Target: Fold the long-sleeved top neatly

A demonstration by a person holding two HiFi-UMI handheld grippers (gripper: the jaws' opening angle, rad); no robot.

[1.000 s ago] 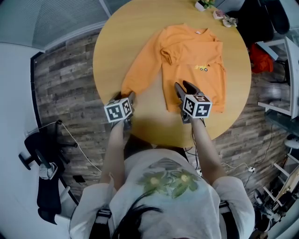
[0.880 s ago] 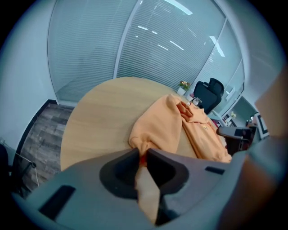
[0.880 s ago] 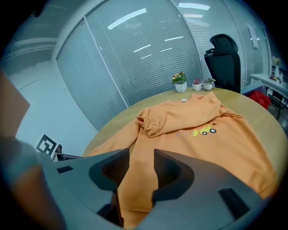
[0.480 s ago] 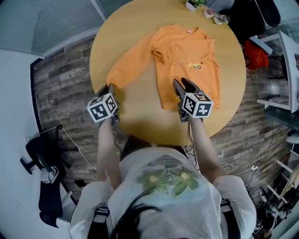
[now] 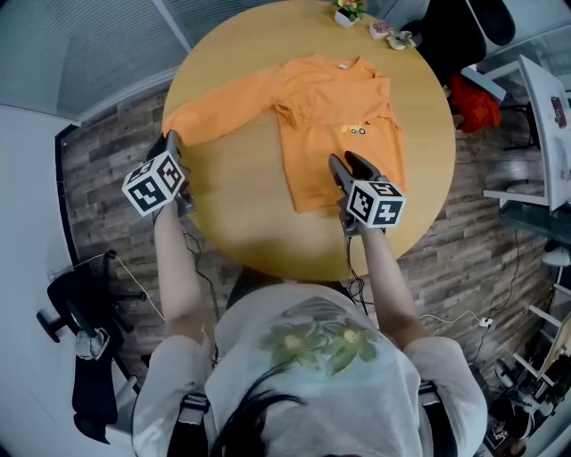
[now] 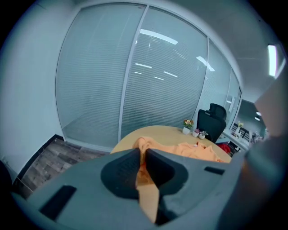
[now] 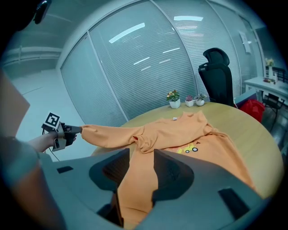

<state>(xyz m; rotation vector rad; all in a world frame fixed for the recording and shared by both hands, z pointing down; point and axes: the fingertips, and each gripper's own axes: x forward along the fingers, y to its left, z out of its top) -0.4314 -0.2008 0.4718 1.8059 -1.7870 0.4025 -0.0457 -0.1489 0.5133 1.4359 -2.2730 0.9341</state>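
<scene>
An orange long-sleeved top (image 5: 343, 116) lies face up on the round wooden table (image 5: 241, 223), with a small yellow print on its chest. My left gripper (image 5: 169, 138) is shut on the cuff of the left sleeve (image 5: 223, 103) and holds it out past the table's left edge, lifted and stretched. In the left gripper view the orange cuff (image 6: 149, 197) is pinched between the jaws of that gripper (image 6: 143, 152). My right gripper (image 5: 346, 161) hovers open over the top's lower hem; its own view shows the top (image 7: 198, 134) through the gap of the right gripper (image 7: 141, 155), untouched by the pads.
Small plant pots (image 5: 348, 11) and trinkets (image 5: 393, 36) stand at the table's far edge. A black office chair (image 7: 218, 74) is behind the table, a red object (image 5: 473, 103) to its right. Glass walls with blinds lie beyond.
My left gripper shut on the sleeve cuff, then carried it left and upward, drawing the sleeve out straight. The right gripper rose a little and stayed open.
</scene>
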